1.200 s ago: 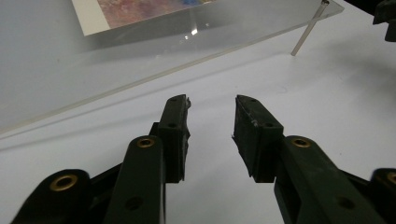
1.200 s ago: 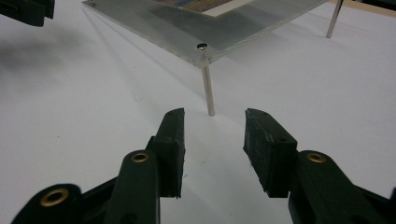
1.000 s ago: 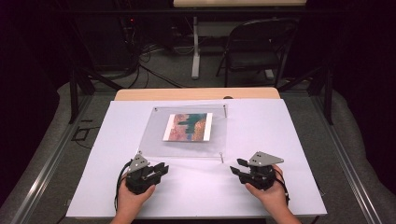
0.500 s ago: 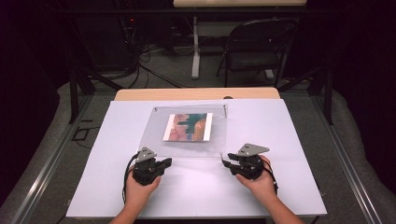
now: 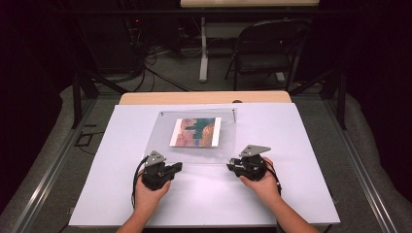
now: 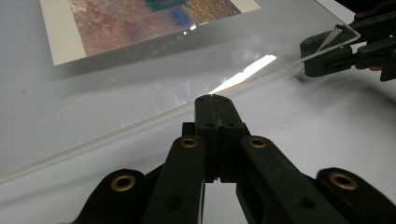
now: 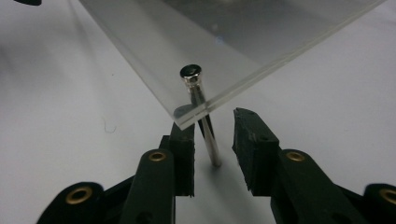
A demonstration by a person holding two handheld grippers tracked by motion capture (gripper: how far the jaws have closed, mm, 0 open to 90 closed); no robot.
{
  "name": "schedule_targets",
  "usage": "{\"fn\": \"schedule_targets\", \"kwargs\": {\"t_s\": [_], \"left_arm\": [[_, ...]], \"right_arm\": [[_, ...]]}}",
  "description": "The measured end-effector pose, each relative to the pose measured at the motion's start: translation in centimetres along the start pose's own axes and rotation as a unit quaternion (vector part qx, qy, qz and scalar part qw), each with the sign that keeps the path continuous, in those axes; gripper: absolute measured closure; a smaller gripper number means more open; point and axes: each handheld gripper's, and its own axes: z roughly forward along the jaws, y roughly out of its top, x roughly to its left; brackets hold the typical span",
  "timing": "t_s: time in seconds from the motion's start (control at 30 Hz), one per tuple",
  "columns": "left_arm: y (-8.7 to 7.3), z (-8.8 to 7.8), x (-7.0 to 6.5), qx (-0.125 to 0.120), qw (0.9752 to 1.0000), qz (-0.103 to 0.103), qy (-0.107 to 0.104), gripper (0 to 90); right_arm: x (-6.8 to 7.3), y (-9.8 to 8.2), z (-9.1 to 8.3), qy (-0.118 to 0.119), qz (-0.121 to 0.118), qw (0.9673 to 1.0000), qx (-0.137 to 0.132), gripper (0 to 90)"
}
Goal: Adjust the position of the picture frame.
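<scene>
A clear acrylic plate (image 5: 165, 148) lies on the white table (image 5: 301, 160) with a colourful picture (image 5: 196, 132) under it. A metal pin (image 7: 198, 93) with a round head stands at the plate's near right corner. My right gripper (image 5: 231, 166) reaches that corner, and its jaws have just been closing. In the right gripper view the right gripper (image 7: 212, 126) has the pin between its pads with gaps on both sides. My left gripper (image 5: 178, 168) is shut on nothing. In the left gripper view the left gripper (image 6: 213, 100) points at the plate's front edge (image 6: 140, 122).
A folding chair (image 5: 267, 48) and a table leg (image 5: 203, 53) stand on the floor beyond the far edge. Cables lie on the floor at the back left. White tabletop stretches to the left and right of the plate.
Both grippers have moved away from the near table edge up to the plate's front edge. The right one has gone left to the corner pin. The left jaws have shut.
</scene>
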Motion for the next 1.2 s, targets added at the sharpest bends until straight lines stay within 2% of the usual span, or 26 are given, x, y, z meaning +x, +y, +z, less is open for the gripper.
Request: {"fn": "schedule_targets", "kwargs": {"t_s": [0.33,0.4,0.7,0.93,1.2], "left_arm": [[-0.5,0.3,0.0,0.010,0.9999,0.002,0.003,90.0],[-0.6,0.4,0.0,0.011,0.9999,0.002,0.004,90.0],[-0.8,0.6,0.1,0.019,0.9998,0.003,0.006,90.0],[-0.8,0.7,0.3,0.023,0.9997,0.003,0.009,90.0],[-0.9,0.9,0.6,0.041,0.9991,0.000,0.014,90.0]], "right_arm": [[0.4,0.1,0.8,-0.005,-0.016,0.9998,0.003,80.7],[0.4,0.0,0.9,-0.004,-0.012,0.9999,0.001,81.1],[0.6,0.0,0.8,-0.013,-0.039,0.9991,-0.001,83.3],[0.6,0.3,0.5,-0.011,-0.044,0.9990,-0.005,83.9],[1.2,0.3,-0.2,-0.007,-0.056,0.9984,-0.003,84.7]]}}
